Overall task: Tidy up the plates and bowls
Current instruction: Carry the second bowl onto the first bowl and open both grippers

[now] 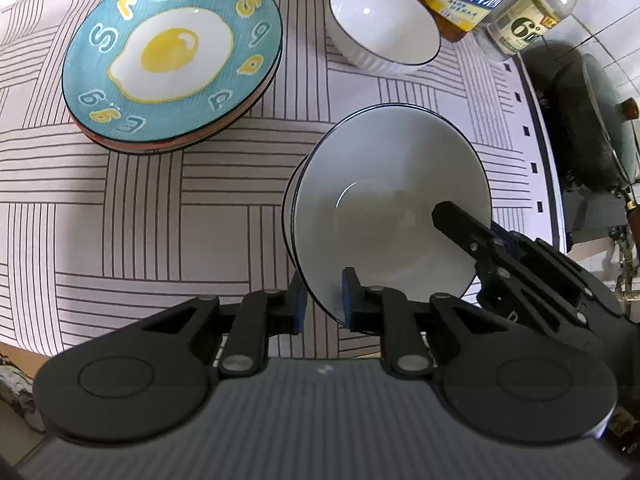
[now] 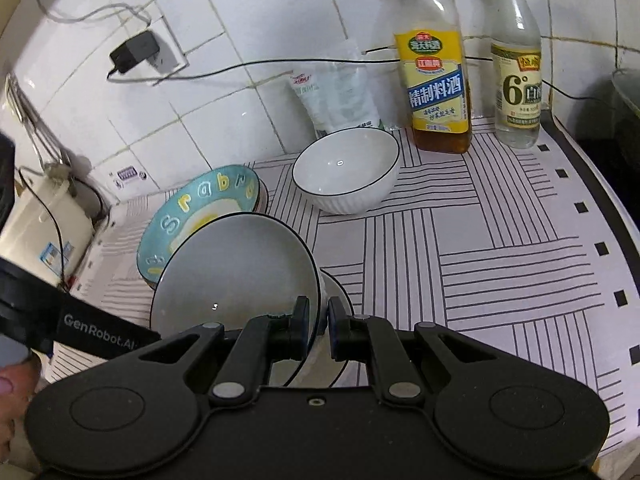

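A white bowl with a dark rim [image 1: 392, 200] [image 2: 236, 272] hangs tilted over a second, matching bowl [image 1: 289, 216] [image 2: 316, 360] that sits on the striped mat. My left gripper [image 1: 324, 304] is shut on the upper bowl's near rim. My right gripper [image 2: 319, 322] is shut on its rim from the other side; in the left wrist view one of the right gripper's fingers [image 1: 460, 224] lies inside the bowl. A third white bowl [image 1: 380, 20] [image 2: 344, 172] stands alone further back. A blue fried-egg plate [image 1: 172, 56] [image 2: 200, 208] tops a stack with a pink plate under it.
A cooking-wine bottle [image 2: 436, 92] and a vinegar bottle [image 2: 516, 92] stand at the back by the tiled wall, with a white bag [image 2: 340, 96] beside them. A dark pan [image 1: 588, 120] sits beyond the mat's right edge. A white appliance [image 2: 40, 232] stands far left.
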A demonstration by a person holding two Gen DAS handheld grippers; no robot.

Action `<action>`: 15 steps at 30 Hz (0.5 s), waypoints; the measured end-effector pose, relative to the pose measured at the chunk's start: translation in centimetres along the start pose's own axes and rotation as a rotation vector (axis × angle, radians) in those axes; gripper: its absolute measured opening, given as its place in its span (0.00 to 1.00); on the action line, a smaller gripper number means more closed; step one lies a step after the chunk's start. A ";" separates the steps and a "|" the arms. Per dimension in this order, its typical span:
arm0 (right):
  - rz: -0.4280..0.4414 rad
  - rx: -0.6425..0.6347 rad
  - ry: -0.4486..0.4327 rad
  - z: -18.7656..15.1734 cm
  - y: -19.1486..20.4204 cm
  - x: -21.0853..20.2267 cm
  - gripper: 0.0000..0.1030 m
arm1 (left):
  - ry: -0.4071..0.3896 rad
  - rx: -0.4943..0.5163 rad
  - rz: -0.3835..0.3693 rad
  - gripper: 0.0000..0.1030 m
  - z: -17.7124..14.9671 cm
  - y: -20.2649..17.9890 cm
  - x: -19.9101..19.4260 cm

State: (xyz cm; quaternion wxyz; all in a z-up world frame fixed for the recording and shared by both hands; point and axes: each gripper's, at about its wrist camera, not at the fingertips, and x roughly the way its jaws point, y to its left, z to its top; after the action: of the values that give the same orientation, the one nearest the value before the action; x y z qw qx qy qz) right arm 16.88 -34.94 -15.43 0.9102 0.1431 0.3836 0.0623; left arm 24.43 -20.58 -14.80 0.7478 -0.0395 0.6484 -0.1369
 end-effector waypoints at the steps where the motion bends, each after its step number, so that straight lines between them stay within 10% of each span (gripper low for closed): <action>1: -0.003 -0.006 -0.001 0.0 0.1 0.1 0.12 | 0.006 -0.003 0.000 0.15 0.0 0.1 0.2; 15: -0.150 -0.242 -0.030 -0.9 2.2 1.2 0.13 | 0.082 -0.071 -0.005 0.19 0.8 0.4 1.8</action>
State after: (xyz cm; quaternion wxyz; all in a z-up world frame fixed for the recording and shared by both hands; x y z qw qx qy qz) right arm 17.02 -32.41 -16.16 0.9285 0.0042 0.3694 0.0376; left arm 25.54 -20.72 -16.47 0.7183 -0.0620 0.6830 -0.1172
